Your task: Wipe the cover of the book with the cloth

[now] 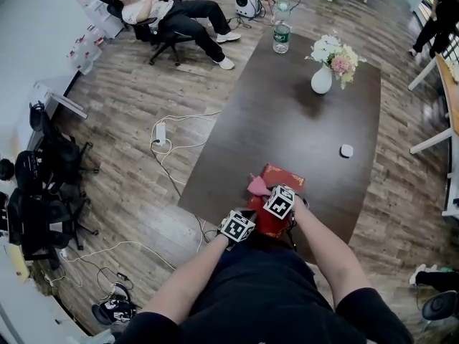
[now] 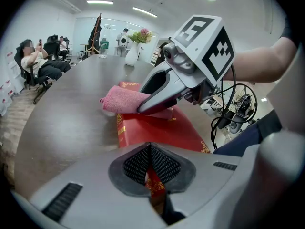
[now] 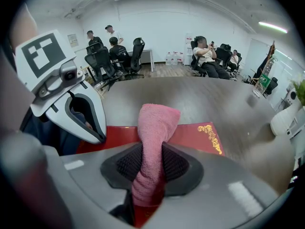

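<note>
right gripper (image 3: pixel 152 152) clenched on pink cloth (image 3: pixel 157 122), which drapes toward 12 o'clock over red book (image 3: pixel 202 135). left gripper (image 2: pixel 150 150) pinches the book's 6 o'clock edge.

Just beyond the red gold-trimmed book (image 1: pixel 285 178) I have open dark wooden tabletop (image 1: pixel 287 120). Farther beyond it stand a small white disc (image 1: pixel 346 150) and a white flower vase (image 1: pixel 321 81).

Book (image 1: pixel 285 177) largely hidden under right gripper (image 1: pixel 265 190) (head view); small white object (image 1: pixel 346 150) unidentifiable
</note>
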{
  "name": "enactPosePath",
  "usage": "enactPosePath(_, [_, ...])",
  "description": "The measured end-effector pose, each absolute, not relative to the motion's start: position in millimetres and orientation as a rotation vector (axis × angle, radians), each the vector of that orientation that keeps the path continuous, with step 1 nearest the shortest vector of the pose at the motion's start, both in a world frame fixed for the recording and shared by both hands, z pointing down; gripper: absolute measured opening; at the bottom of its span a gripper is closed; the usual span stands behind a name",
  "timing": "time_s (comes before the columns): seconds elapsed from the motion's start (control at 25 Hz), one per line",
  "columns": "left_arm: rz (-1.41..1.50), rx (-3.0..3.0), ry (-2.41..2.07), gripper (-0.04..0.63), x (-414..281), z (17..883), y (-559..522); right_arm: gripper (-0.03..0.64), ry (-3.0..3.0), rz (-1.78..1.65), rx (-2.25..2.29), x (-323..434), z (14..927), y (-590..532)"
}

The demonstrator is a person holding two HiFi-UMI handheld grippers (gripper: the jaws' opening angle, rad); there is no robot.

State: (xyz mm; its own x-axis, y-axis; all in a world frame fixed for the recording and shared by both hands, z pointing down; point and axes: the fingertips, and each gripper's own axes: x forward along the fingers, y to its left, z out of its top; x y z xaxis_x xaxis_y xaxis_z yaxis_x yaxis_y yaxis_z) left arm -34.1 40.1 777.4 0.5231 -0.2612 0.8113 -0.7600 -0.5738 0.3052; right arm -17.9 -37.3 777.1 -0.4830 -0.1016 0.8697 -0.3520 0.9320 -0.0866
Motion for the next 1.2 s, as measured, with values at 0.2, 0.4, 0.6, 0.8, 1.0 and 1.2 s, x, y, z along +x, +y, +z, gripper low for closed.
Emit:
enactPosePath(0.2, [0.966, 2.099, -0.825, -0.006, -36, 776, 41, 0.115, -2.06, 0.288, 0.335, -14, 781, -39])
enactPosePath(0.4, [0.964, 2.104, -0.825, -0.006, -37, 776, 41, 0.115, -2.058, 0.296, 0.332, -12, 779, -35])
enactPosePath(0.6, [0.962, 2.106, -0.823, -0.006, -37, 776, 41, 0.115, -2.055, 0.289, 0.329, -5, 781, -32])
enactPosePath(0.8, [0.954, 2.109, -0.825, -0.006, -37, 776, 41, 0.115, -2.055, 0.285, 0.331, -1, 779, -30])
enactPosePath(1.0, [0.955, 2.106, -0.825, -0.006, -37, 777, 41, 0.115, -2.056, 0.298, 0.328, 4, 778, -27])
enactPosePath(1.2, [0.957, 2.108, -0.827, -0.006, -37, 777, 40, 0.115, -2.054, 0.297, 0.335, 12, 779, -26])
